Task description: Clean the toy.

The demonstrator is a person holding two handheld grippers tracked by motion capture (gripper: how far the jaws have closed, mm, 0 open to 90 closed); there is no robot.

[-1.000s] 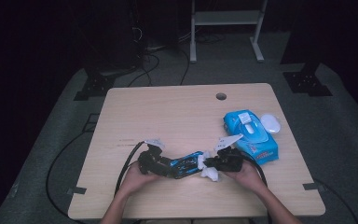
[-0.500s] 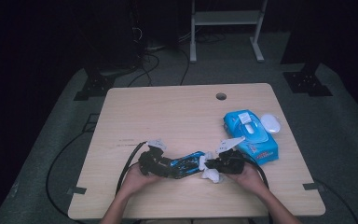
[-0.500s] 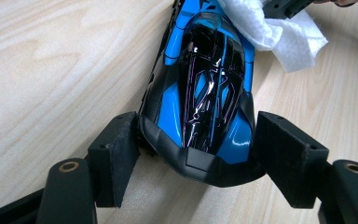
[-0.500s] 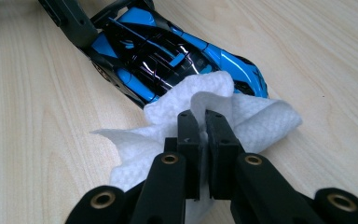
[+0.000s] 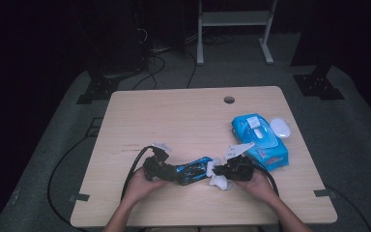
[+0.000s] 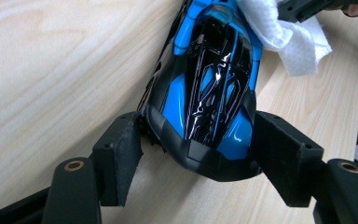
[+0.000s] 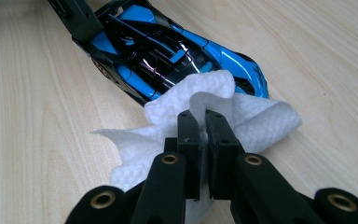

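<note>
A blue and black toy car [image 6: 209,88] lies on the wooden table [image 5: 174,121] near its front edge. My left gripper [image 6: 198,140] straddles one end of the car. Its jaws have just been closing, and both pads now rest against the car's sides. From the other side, my right gripper [image 7: 203,123] is shut on a crumpled white wipe [image 7: 200,93] and holds it against the car's [image 7: 154,51] far end. In the high view both grippers, left [image 5: 174,173] and right [image 5: 216,171], face each other along the car [image 5: 192,170].
A blue pack of wipes [image 5: 261,140] lies to the right behind my right hand, with a small white oval object [image 5: 281,127] beside it. A cable hole [image 5: 229,100] sits near the table's far edge. Black cables trail off the front from both grippers.
</note>
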